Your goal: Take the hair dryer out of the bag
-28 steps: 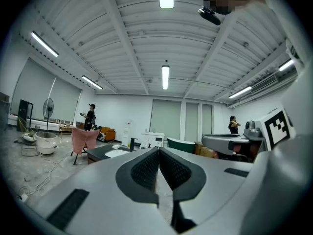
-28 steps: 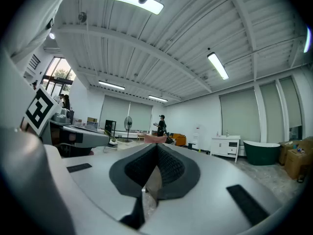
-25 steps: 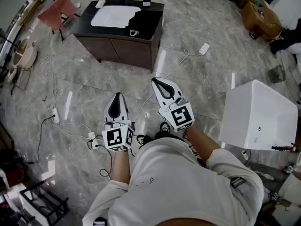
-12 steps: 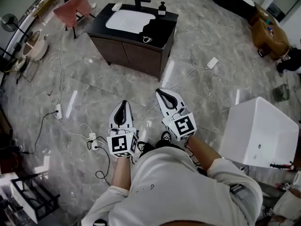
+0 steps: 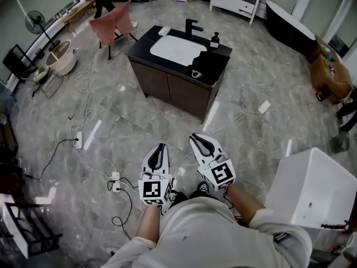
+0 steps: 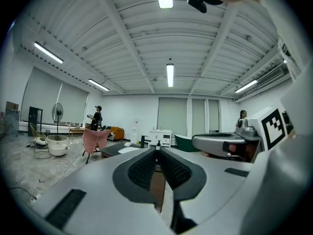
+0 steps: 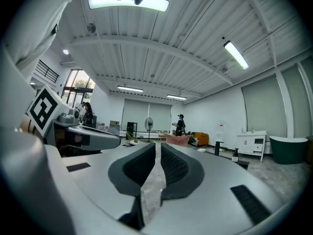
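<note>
No hair dryer shows in any view. A black bag-like shape point(image 5: 209, 63) lies on the right part of the dark vanity counter point(image 5: 146, 42), far ahead of both grippers. My left gripper point(image 5: 162, 147) is held level over the floor, shut and empty; in the left gripper view point(image 6: 157, 150) its pads meet at the tip. My right gripper point(image 5: 197, 137) is beside it, a little further forward. Its jaws are opening: the right gripper view point(image 7: 157, 146) shows a narrow gap with nothing in it.
The vanity has a white basin point(image 5: 177, 49), a black faucet point(image 5: 193, 25) and a soap bottle point(image 5: 215, 39). Cables and a power strip point(image 5: 78, 140) cross the floor at left. A white box point(image 5: 318, 191) stands at right. A pink-draped chair point(image 5: 114, 20) is behind the vanity.
Both grippers have advanced with the person toward the vanity, which now sits nearer the middle of the head view. More of the room's far side has come into sight.
</note>
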Demonstrator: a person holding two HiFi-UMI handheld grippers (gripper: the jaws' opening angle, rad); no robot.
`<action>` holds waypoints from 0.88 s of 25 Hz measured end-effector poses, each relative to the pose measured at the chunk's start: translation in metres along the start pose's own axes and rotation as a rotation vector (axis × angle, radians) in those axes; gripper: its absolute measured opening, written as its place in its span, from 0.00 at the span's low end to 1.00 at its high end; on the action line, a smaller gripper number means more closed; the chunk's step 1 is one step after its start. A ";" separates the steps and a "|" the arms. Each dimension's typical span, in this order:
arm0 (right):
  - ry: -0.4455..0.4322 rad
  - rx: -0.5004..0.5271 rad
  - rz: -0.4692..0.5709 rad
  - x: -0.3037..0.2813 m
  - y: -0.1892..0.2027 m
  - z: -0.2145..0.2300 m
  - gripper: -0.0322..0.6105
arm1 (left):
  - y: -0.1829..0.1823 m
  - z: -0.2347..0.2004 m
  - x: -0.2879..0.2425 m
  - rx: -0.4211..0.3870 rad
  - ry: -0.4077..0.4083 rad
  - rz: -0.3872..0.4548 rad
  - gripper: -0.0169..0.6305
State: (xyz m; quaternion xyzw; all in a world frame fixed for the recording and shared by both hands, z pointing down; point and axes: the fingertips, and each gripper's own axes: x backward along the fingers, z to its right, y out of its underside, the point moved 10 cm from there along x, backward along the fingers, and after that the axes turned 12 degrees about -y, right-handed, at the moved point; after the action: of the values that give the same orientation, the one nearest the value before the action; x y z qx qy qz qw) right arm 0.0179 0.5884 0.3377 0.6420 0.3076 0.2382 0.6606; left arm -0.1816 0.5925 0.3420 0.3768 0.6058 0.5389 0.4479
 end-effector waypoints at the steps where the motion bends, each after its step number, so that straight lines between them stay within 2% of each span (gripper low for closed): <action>1: -0.009 0.002 -0.004 -0.006 0.000 -0.003 0.09 | 0.001 -0.006 0.002 0.005 -0.010 -0.002 0.06; 6: -0.051 -0.007 -0.027 -0.034 0.001 -0.019 0.14 | 0.008 -0.040 0.013 0.023 -0.057 -0.016 0.06; 16: -0.089 -0.006 -0.061 -0.098 0.013 -0.058 0.15 | 0.026 -0.117 0.026 0.042 -0.096 -0.051 0.09; 22: -0.118 -0.004 -0.084 -0.139 0.020 -0.043 0.15 | 0.038 -0.138 -0.005 0.068 -0.103 -0.077 0.13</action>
State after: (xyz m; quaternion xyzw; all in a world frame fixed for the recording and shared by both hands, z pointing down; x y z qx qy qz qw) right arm -0.1085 0.5212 0.3718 0.6404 0.2942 0.1727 0.6881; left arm -0.3120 0.5498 0.3823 0.3954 0.6140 0.4801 0.4860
